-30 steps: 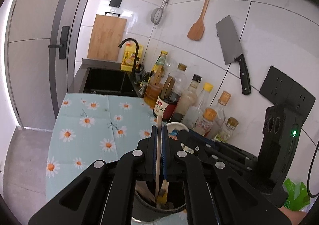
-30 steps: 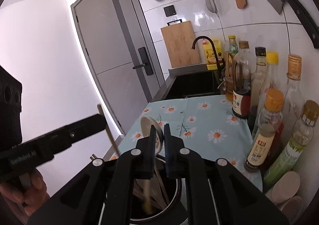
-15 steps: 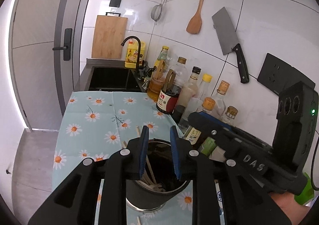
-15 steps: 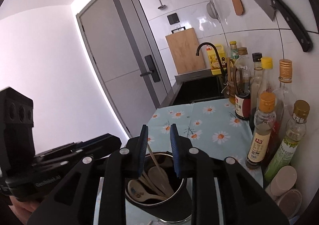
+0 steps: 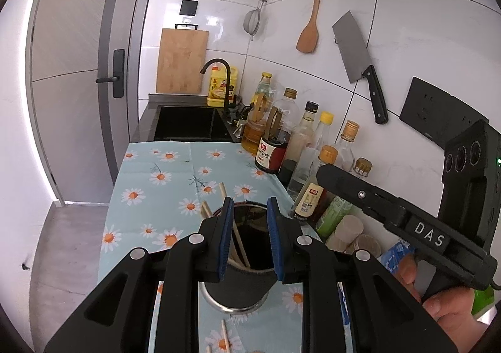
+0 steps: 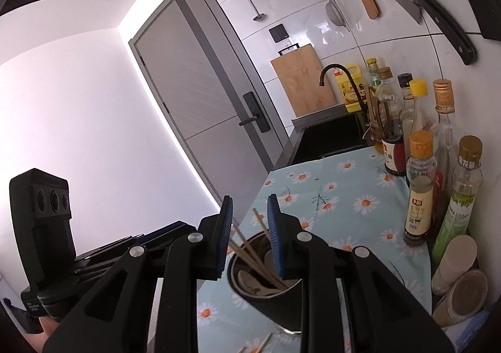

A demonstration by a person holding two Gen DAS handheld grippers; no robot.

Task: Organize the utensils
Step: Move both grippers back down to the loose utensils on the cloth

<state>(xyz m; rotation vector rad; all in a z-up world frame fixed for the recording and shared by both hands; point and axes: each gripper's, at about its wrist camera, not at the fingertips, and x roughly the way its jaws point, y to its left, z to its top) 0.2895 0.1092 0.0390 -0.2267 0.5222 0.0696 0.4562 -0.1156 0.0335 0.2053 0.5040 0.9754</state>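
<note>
Both the left gripper and the right gripper hover slightly parted and empty just above the dark utensil holder, where chopsticks stand.

Counter w/ daisy-print cloth: dark utensil holder, loose chopsticks near its base, bottles along wall, sink beyond.

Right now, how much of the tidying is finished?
Mostly underway. Chopsticks and spoons already stand in the dark holder. Nothing is in hand: the left gripper and right gripper are both open and empty. Left to do: a few loose chopsticks lie on the daisy cloth in front of the holder.
</note>
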